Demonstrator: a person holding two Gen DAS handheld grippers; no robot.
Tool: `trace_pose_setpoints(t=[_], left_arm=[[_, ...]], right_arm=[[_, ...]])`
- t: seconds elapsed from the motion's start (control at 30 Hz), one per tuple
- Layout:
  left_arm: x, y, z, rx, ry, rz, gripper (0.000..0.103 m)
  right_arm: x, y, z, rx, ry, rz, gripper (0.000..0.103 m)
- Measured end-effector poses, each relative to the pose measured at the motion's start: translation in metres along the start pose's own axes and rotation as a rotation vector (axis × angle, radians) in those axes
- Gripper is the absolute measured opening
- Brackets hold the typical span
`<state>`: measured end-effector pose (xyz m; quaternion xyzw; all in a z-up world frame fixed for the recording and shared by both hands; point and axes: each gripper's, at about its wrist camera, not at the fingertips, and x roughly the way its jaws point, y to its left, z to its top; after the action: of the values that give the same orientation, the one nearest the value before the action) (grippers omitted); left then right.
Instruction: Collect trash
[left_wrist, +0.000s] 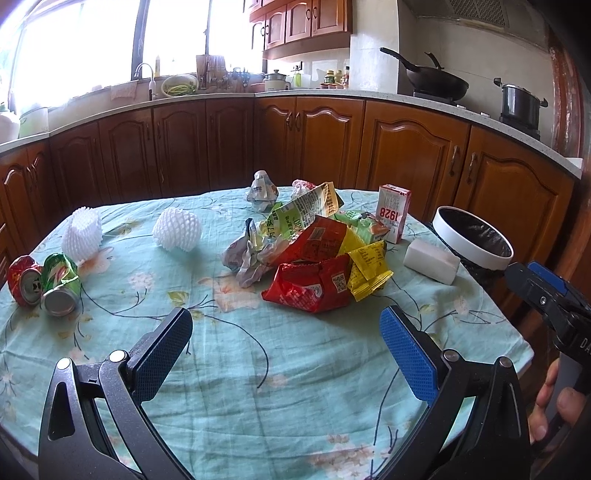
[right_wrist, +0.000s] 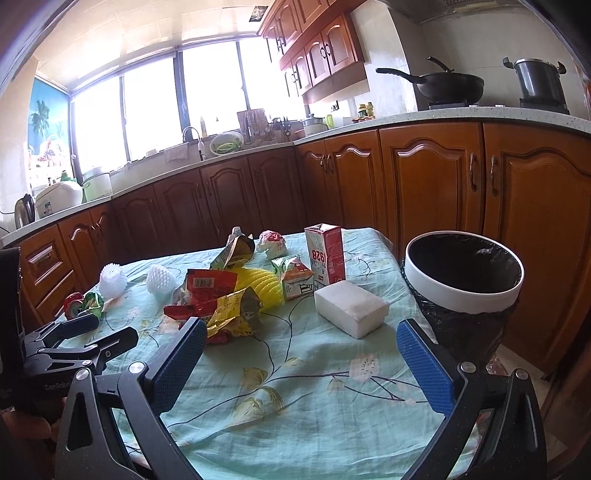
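A: Right, tongs?
B: Left gripper (left_wrist: 286, 356) and right gripper (right_wrist: 301, 363) both spread wide, holding nothing, over the table (left_wrist: 236, 373).
A: Trash?
B: Wrapper pile (left_wrist: 314, 258) mid-table; bin (right_wrist: 463, 273) beside the right edge.

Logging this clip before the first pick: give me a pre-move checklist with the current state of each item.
1. Left gripper open and empty: ok.
2. Right gripper open and empty: ok.
3. Trash bin beside the table, lined, mouth unobstructed: ok.
4. White foam block lies apart from the wrapper pile, free to grasp: ok.
5. Milk carton upright, close behind the block; could be knocked: not ok.
6. Bin already holds trash: cannot tell, inside is dark.
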<state>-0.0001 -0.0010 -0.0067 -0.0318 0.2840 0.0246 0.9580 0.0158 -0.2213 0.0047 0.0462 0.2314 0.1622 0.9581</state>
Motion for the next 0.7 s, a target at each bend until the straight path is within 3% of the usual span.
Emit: trace_pose_setpoints(t=[0.7], left_arm=[[0.062,-0.006,0.024,-0.039,0.189,-0.103,0.094]], right_arm=[[0.059,-0.040,0.015,0.039,0.187,-0.010,0.102]])
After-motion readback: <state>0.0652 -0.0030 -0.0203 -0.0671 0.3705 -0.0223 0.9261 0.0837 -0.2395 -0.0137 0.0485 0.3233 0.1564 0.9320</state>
